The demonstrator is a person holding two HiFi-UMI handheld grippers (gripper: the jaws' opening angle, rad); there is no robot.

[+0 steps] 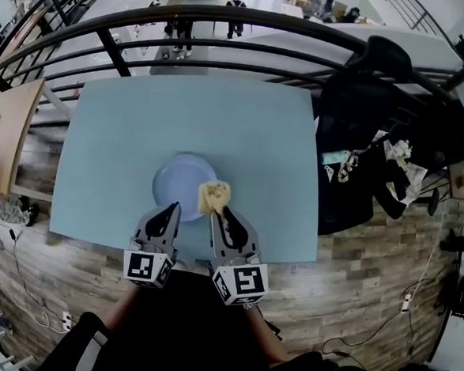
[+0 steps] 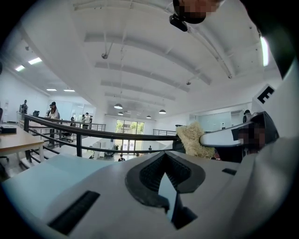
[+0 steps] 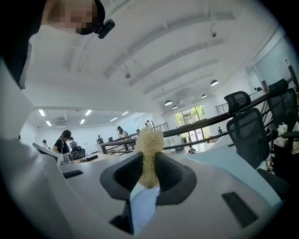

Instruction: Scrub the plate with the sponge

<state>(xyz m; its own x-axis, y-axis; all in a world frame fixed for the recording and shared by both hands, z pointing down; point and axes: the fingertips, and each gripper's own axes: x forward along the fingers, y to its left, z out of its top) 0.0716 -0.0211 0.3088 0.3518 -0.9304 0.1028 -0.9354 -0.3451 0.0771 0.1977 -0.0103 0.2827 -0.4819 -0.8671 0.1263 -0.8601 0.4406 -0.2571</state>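
Head view: we look steeply down on the table (image 1: 116,149) from well above, railing (image 1: 228,18) along the top. Left gripper view, right gripper view: we sit low, close behind each pair of jaws, facing outward and tilted up at the ceiling (image 2: 140,56). All three share sponge (image 1: 214,195), plate (image 1: 177,181), railing.

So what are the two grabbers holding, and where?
The right gripper pinches the sponge by its near end. The left gripper seems to clamp the plate at its near rim.
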